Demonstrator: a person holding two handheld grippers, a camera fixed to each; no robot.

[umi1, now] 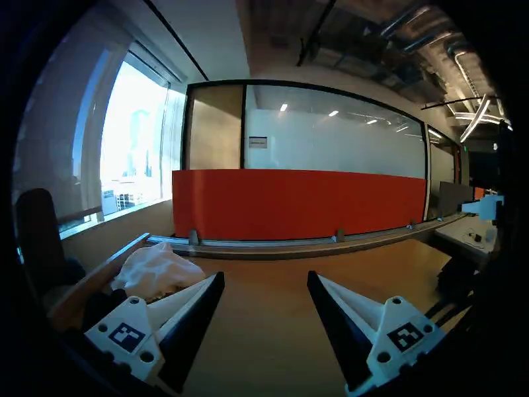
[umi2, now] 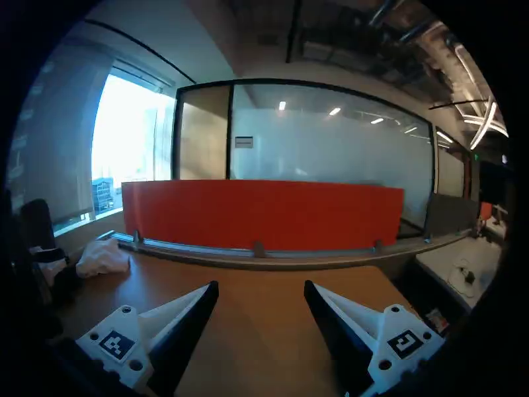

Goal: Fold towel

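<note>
A crumpled white towel (umi1: 157,270) lies bunched at the far left of the wooden desk (umi1: 284,311), just beyond the left finger of my left gripper (umi1: 266,283). That gripper is open with nothing between its fingers. In the right gripper view the same towel (umi2: 102,257) sits farther off at the desk's left edge. My right gripper (umi2: 261,292) is open too, hovering over bare desk (umi2: 264,317) well to the right of the towel.
An orange divider panel (umi1: 297,204) on a metal rail runs along the desk's back edge. A dark chair (umi1: 40,241) stands at the left by the window. Another desk (umi2: 463,264) with small items lies to the right.
</note>
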